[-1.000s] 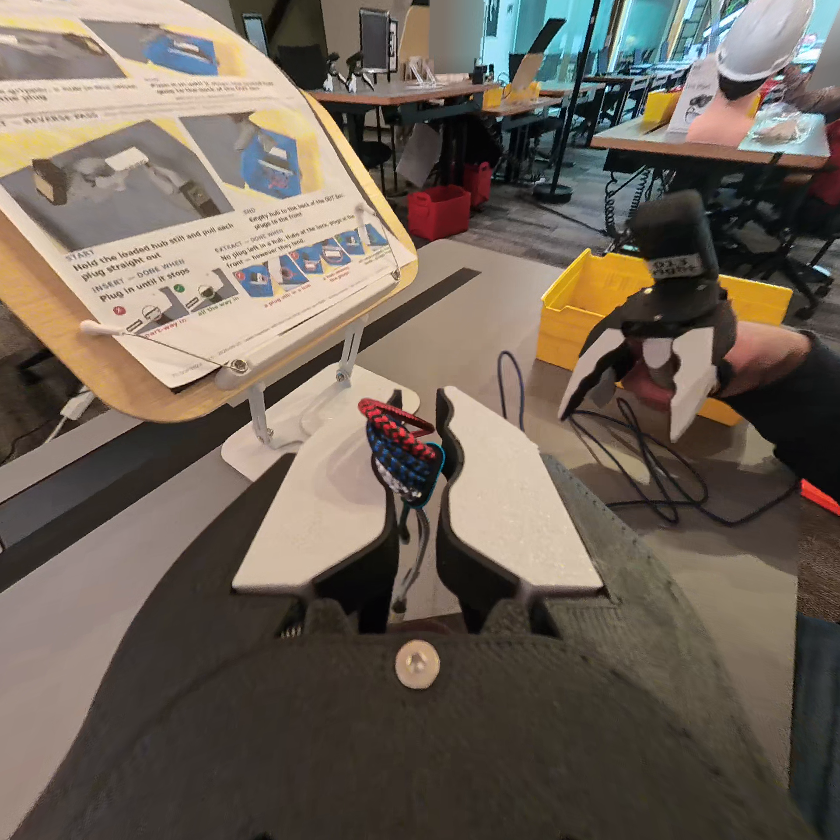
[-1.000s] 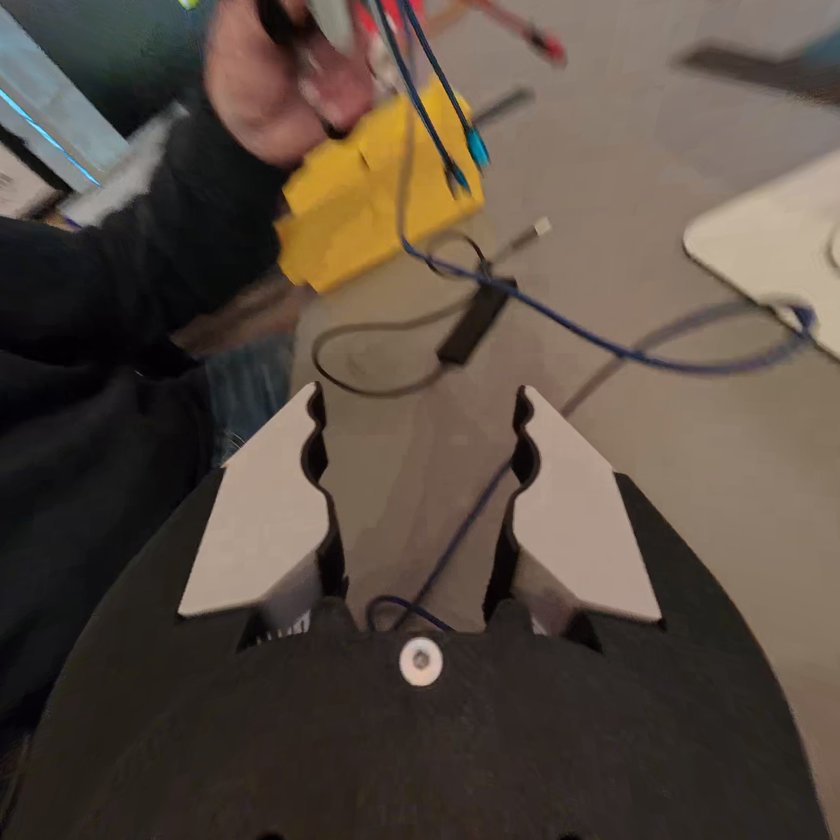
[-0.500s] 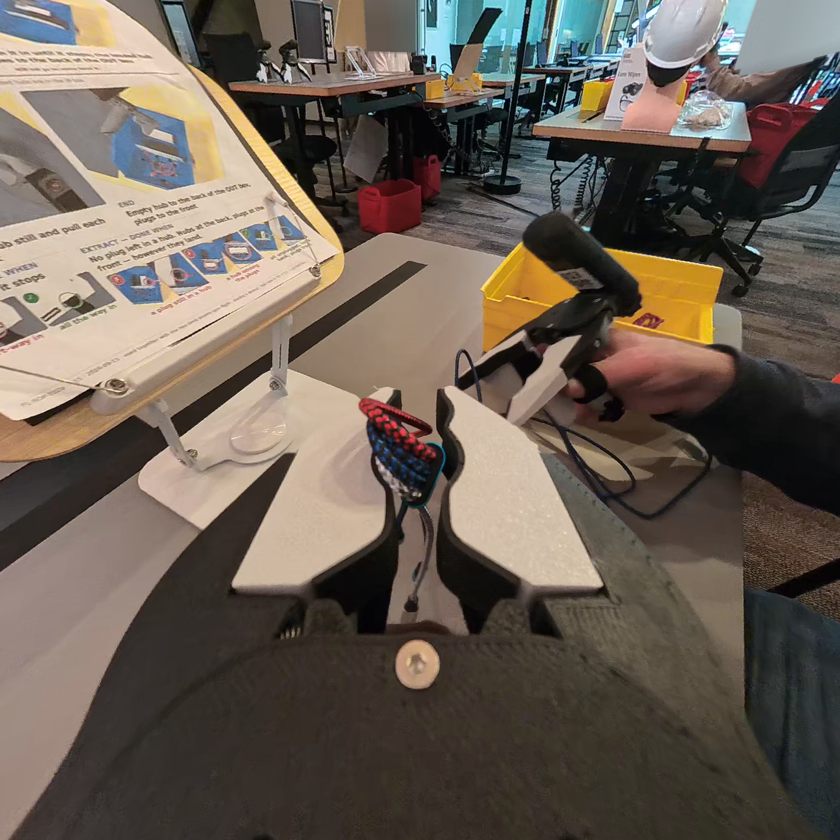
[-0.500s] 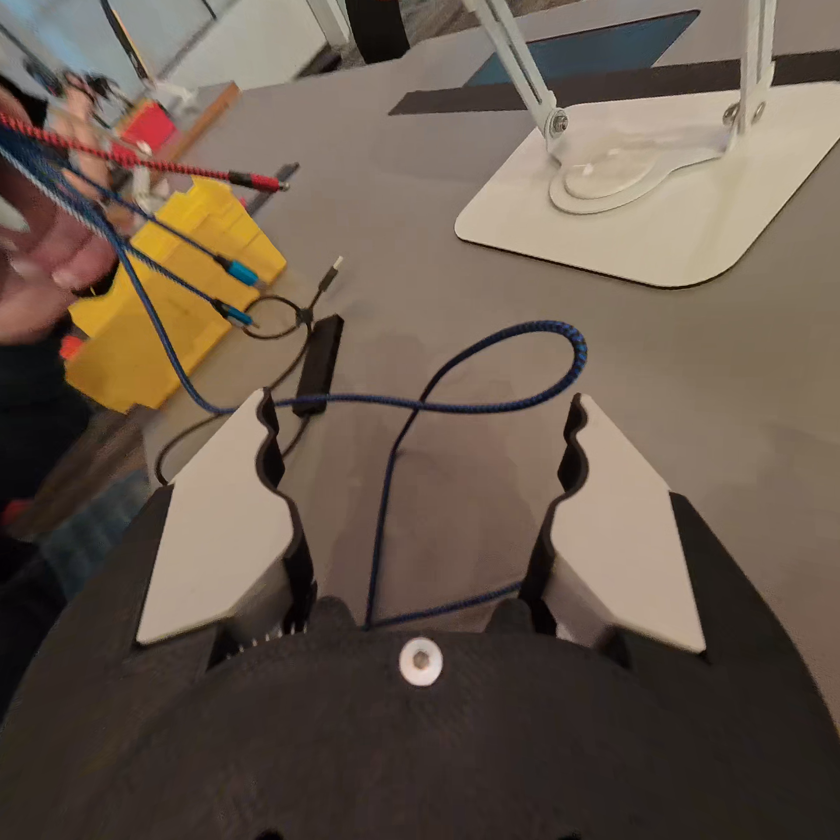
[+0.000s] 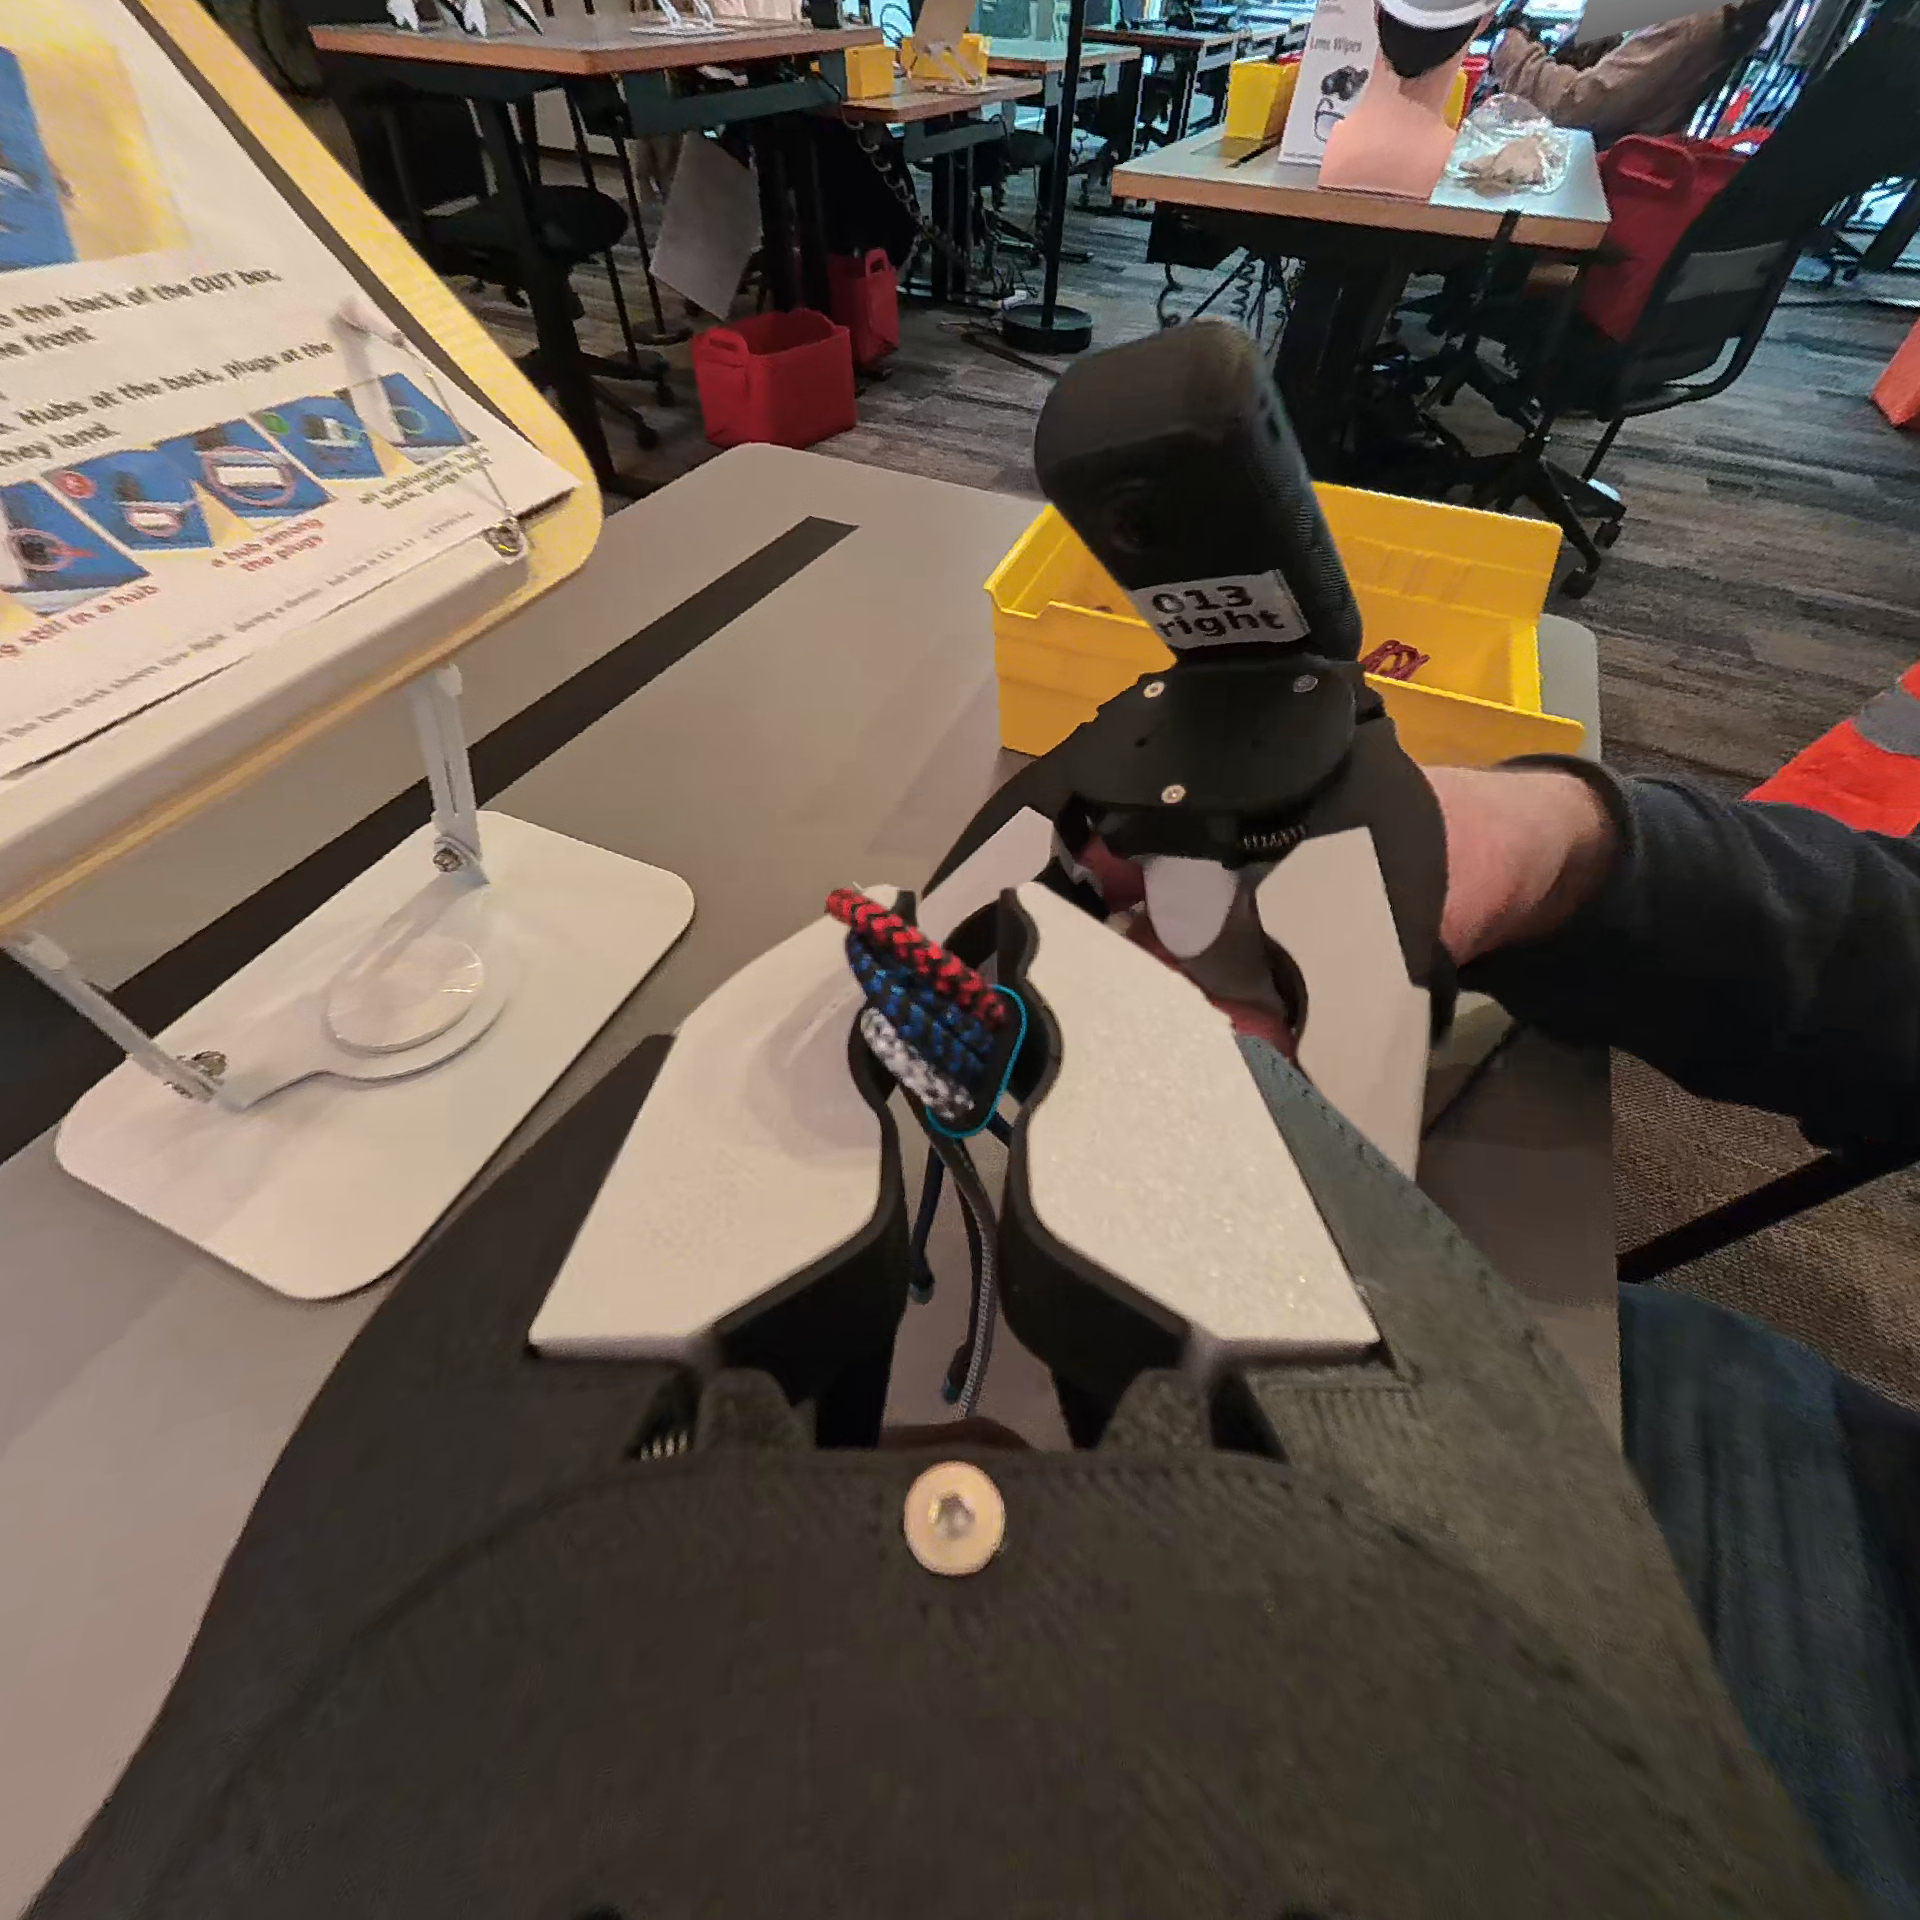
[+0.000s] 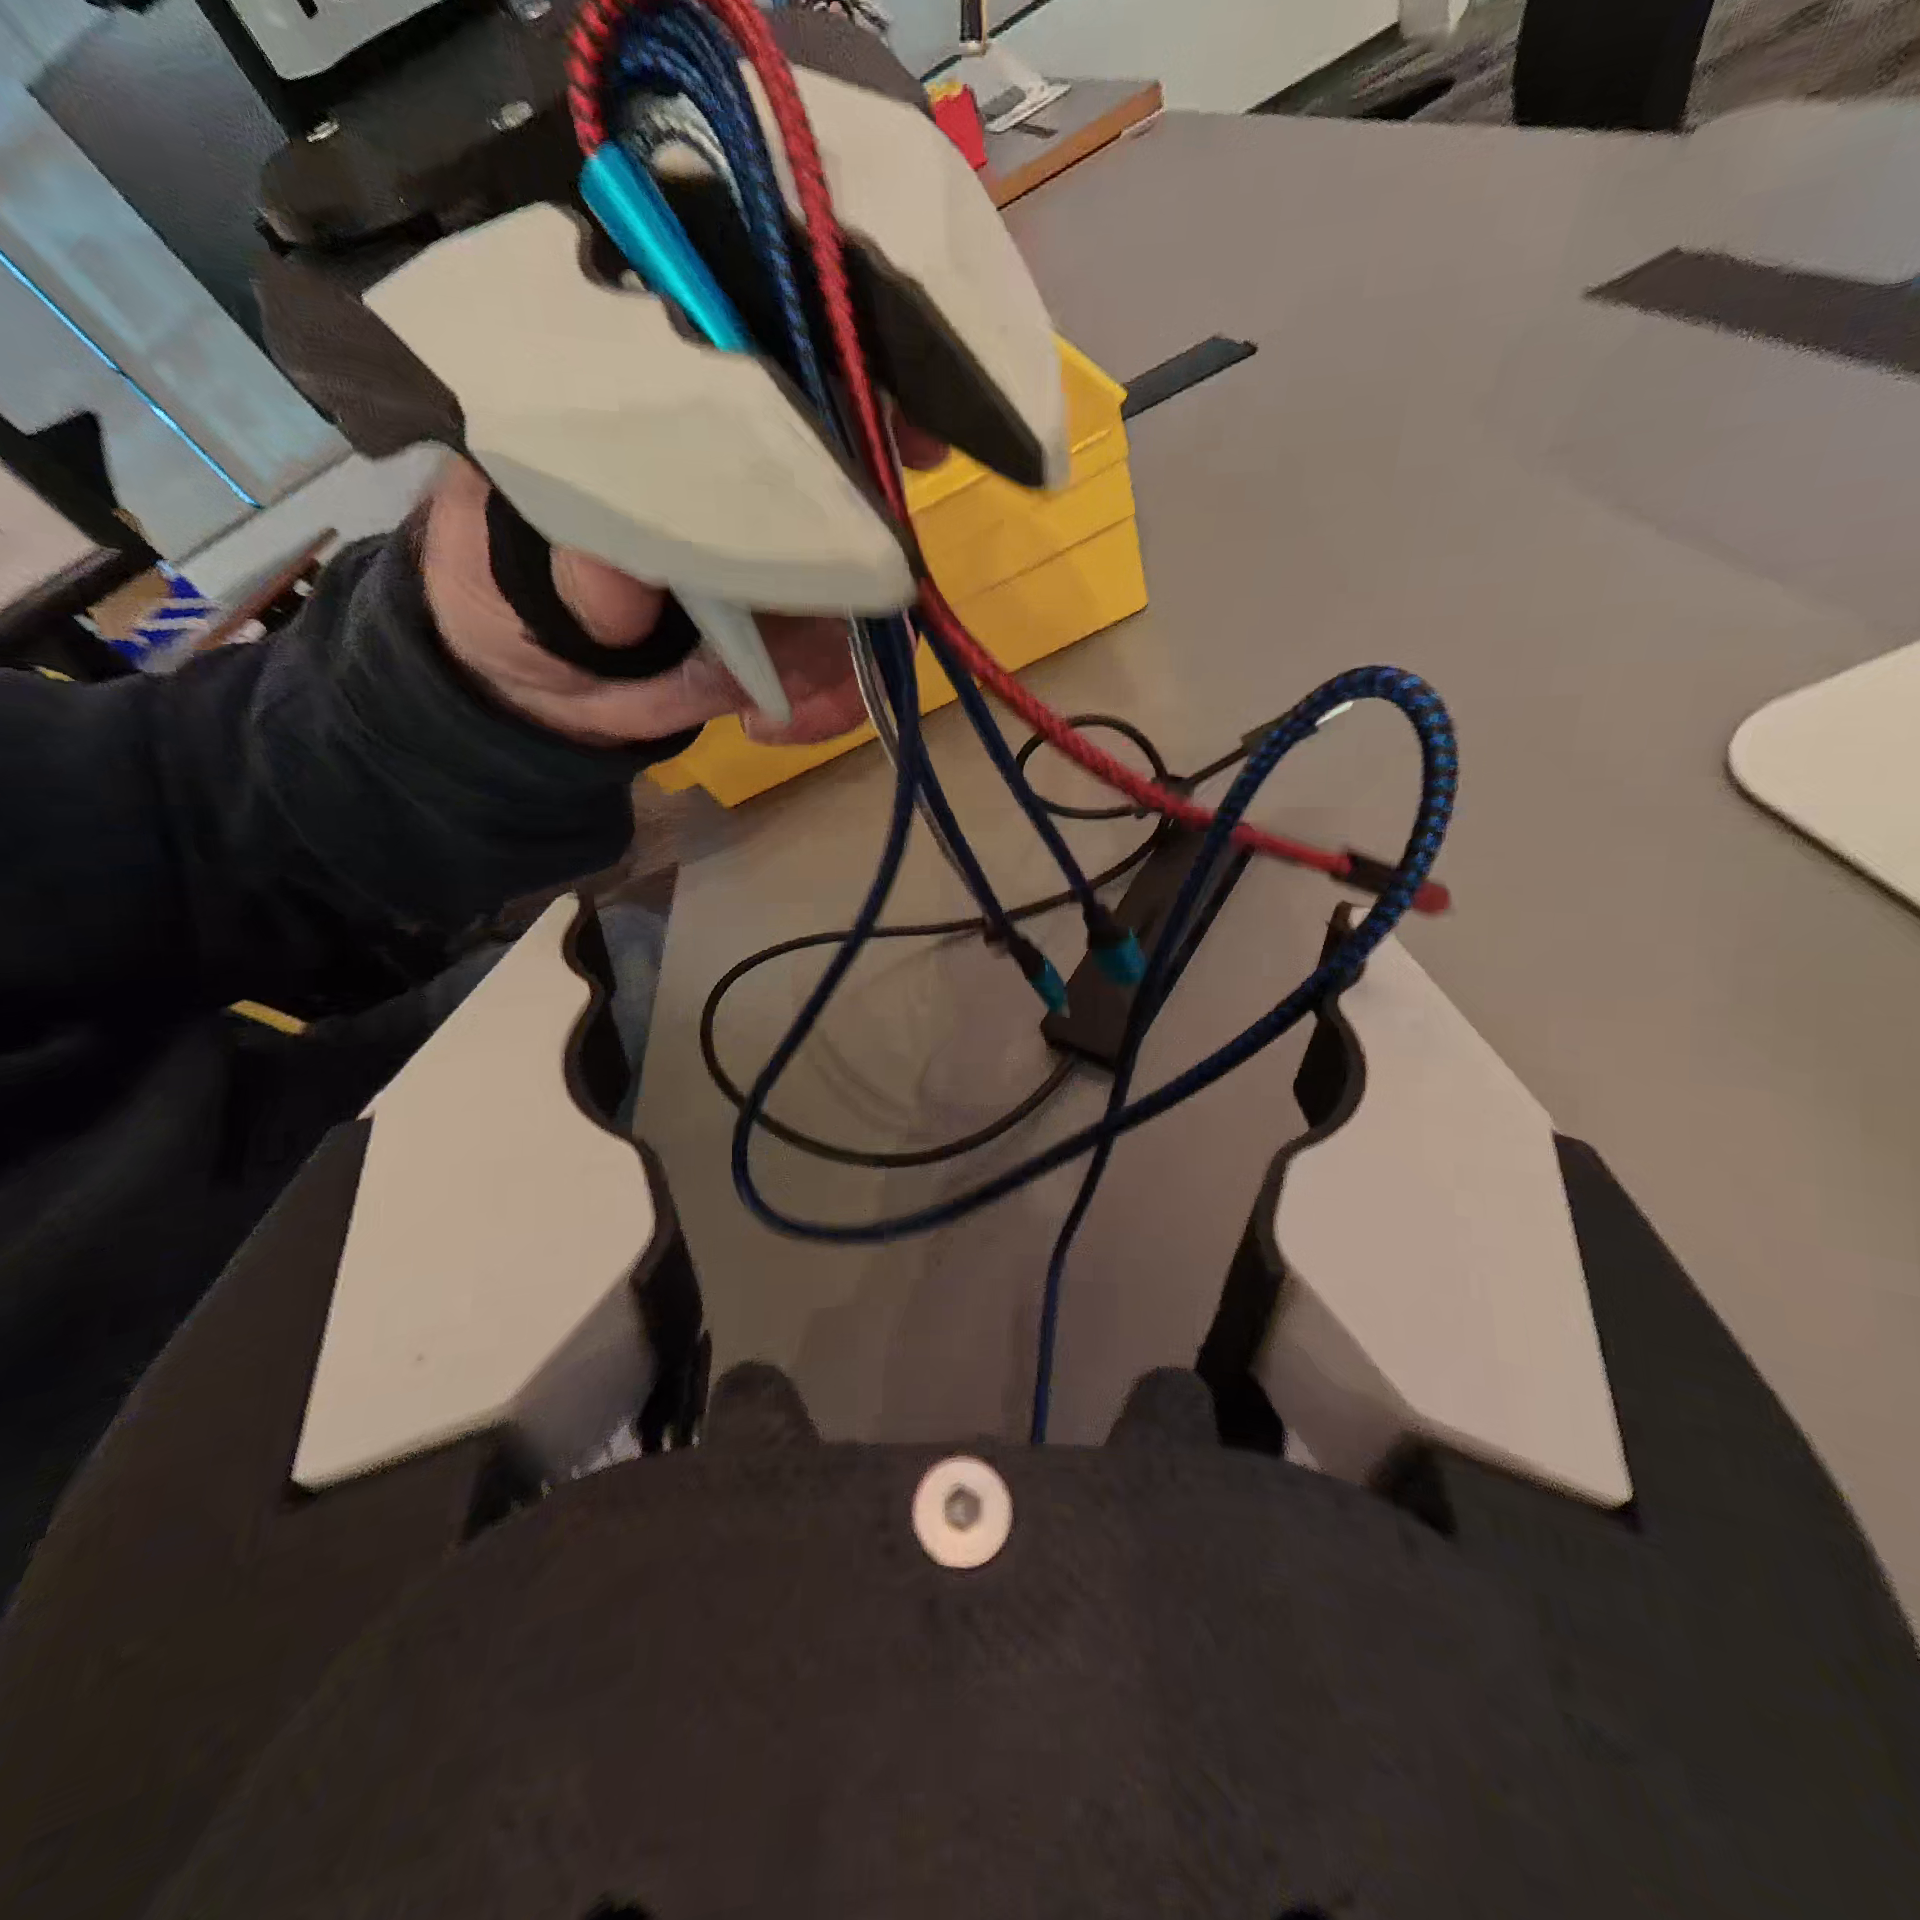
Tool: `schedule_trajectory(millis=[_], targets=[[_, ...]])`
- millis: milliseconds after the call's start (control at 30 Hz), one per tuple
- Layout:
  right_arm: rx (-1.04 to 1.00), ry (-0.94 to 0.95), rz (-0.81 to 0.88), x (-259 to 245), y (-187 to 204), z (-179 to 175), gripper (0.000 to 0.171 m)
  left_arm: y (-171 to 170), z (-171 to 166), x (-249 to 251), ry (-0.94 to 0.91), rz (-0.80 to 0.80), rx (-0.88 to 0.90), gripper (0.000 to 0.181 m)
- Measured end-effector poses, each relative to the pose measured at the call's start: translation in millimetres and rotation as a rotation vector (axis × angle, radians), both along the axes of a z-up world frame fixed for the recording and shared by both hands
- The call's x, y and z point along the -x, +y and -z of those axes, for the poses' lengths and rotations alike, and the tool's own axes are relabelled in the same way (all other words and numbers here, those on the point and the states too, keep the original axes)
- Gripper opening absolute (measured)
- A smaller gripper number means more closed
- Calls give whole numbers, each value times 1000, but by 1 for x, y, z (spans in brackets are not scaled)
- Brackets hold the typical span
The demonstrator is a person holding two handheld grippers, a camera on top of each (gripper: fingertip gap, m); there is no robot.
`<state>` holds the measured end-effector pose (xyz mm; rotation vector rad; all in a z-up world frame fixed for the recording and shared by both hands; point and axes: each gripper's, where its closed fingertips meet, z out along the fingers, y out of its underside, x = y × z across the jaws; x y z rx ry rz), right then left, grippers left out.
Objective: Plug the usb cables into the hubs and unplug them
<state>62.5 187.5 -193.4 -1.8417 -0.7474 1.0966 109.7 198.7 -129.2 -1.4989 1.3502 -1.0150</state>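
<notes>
My left gripper (image 5: 951, 920) is shut on a bundle of braided USB cables (image 5: 930, 1023), red, blue and grey. In the right wrist view the left gripper (image 6: 961, 525) is held up at the upper left with the cables (image 6: 904, 727) hanging from it. A red plug (image 6: 1392, 881) and teal plugs (image 6: 1117, 956) dangle over a black hub (image 6: 1153, 925) lying on the grey table (image 6: 1558, 520). My right gripper (image 6: 966, 935) is open and empty; a blue cable loop (image 6: 1423, 748) runs between its fingers. It faces the left gripper closely in the left wrist view (image 5: 1184, 966).
A yellow bin (image 5: 1455, 582) stands at the table's far right edge, also in the right wrist view (image 6: 1029, 561). An instruction sheet on a wooden board (image 5: 260, 416) stands on a white base (image 5: 416, 1091) at the left. The hub's black cord (image 6: 790, 1101) coils on the table. About 7 centimetres separates my left fingertips from my right.
My right gripper has risen from low over the table and turned toward the left gripper, now close in front of it. The left gripper still grips the cable bundle.
</notes>
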Motion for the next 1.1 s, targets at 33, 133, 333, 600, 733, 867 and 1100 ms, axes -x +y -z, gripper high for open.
schedule_trajectory(millis=[33, 133, 333, 600, 733, 867, 1100], targets=[[-20, -19, 4, 5, 1, -1, 132, -2, 3, -3, 3, 2, 5, 14], [-116, -99, 61, 12, 9, -3, 126, -8, 9, -10, 18, 4, 28, 14], [-229, -185, 86, 25, 10, -4, 92, -21, 11, -19, -15, 55, 154, 13], [-145, 46, -105, 37, -13, -16, 33, -32, -4, -14, -92, 195, 311, 14], [-130, 130, -136, 28, -15, -21, 0, -36, -7, -14, -75, 229, 293, 17], [-161, 136, -111, 19, -14, -31, 0, -31, -15, -8, -74, 204, 237, 32], [-172, 222, 29, -4, 8, -48, 0, -27, -6, 3, 34, 62, 63, 96]])
